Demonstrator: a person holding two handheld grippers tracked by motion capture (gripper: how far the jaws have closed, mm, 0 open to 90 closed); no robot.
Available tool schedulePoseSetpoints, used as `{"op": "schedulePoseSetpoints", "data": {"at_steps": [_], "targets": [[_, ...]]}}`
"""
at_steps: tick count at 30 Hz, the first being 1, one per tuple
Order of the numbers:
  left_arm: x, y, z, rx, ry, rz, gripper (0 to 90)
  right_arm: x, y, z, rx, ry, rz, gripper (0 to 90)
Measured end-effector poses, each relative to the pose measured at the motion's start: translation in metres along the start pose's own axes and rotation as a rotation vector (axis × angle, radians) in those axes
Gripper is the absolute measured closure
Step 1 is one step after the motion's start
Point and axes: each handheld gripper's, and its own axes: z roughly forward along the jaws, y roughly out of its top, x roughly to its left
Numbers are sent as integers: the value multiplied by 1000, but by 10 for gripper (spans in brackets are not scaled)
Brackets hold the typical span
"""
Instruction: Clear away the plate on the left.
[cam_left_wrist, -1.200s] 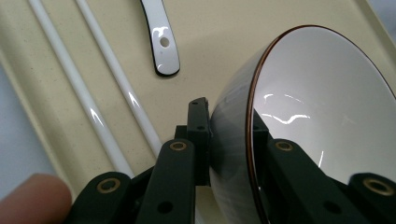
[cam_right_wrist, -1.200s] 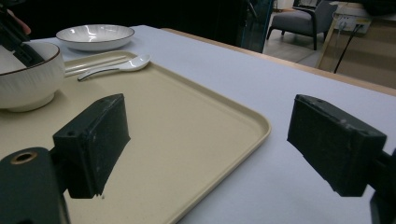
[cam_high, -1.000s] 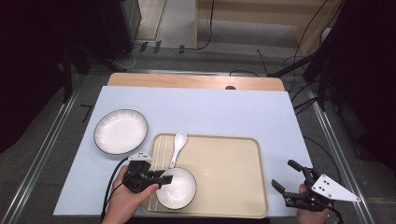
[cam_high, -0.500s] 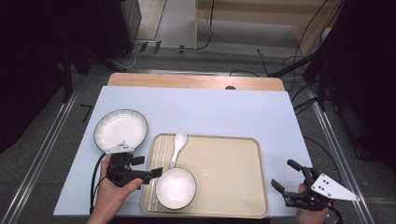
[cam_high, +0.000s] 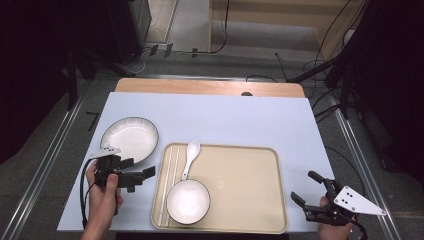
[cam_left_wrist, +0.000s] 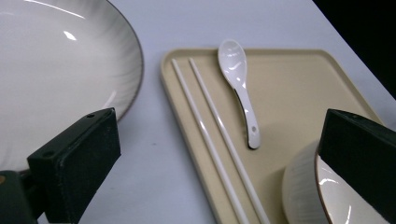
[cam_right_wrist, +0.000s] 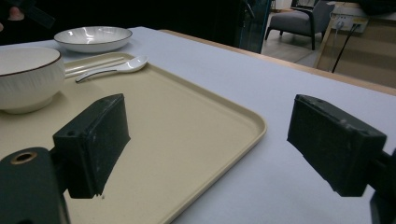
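Note:
A beige tray (cam_high: 250, 200) holds a white bowl (cam_high: 188, 201), a white spoon (cam_high: 190, 156) and a pair of white chopsticks (cam_high: 167, 185). My left gripper (cam_high: 141, 167) hovers over the table just left of the tray, below a shallow white plate (cam_high: 130, 139). Its jaws have just been opening and stand wide with nothing between them. In the left gripper view the plate (cam_left_wrist: 56, 70) lies to the left and the bowl (cam_left_wrist: 308, 191) low on the right. My right gripper (cam_high: 302, 185) rests open at the tray's right edge (cam_right_wrist: 187, 121), empty.
A white mat (cam_high: 225, 120) covers the table, with a wooden strip (cam_high: 210, 87) along its far side. Metal rails (cam_high: 360, 165) run along both sides. Cables and dark stands sit on the floor beyond.
My left gripper let go of the bowl's rim, opened wide and drew back to the left off the tray. The bowl stays on the tray. The right gripper has kept still.

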Motion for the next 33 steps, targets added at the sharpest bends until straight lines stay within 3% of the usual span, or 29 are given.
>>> {"op": "schedulePoseSetpoints", "data": {"at_steps": [8, 12, 15, 18, 22, 24, 25, 26, 29, 31, 33], "targets": [[26, 19, -11, -58, 59, -39, 0, 1, 0, 1, 5, 3, -1, 130], [34, 25, -10, -48, 55, -39, 0, 0, -1, 0, 10, 2, 4, 129], [38, 29, -3, -15, 128, -13, 0, 1, 0, -2, 1, -5, -1, 129], [41, 33, 1, 9, 154, -4, 0, 2, 1, 0, 3, 0, -2, 129], [48, 40, 5, 2, 207, -12, 0, 3, 2, 0, 2, 5, -8, 129], [53, 43, 7, 5, 293, 0, 24, 3, 1, 0, 1, 5, -10, 129], [56, 45, 7, -4, 352, 3, 71, 2, 1, 0, 2, 4, -6, 129], [58, 46, 7, -6, 377, -9, 126, 2, 1, 0, 1, 6, -2, 130], [72, 50, 4, -13, 350, -72, 134, 2, 1, 0, 0, 4, -6, 130], [78, 52, 1, 1, 355, -74, 131, 2, 1, 0, 2, 4, -9, 130], [84, 53, -2, 3, 326, -70, 118, 3, 1, 0, 4, 6, -5, 130]]}}
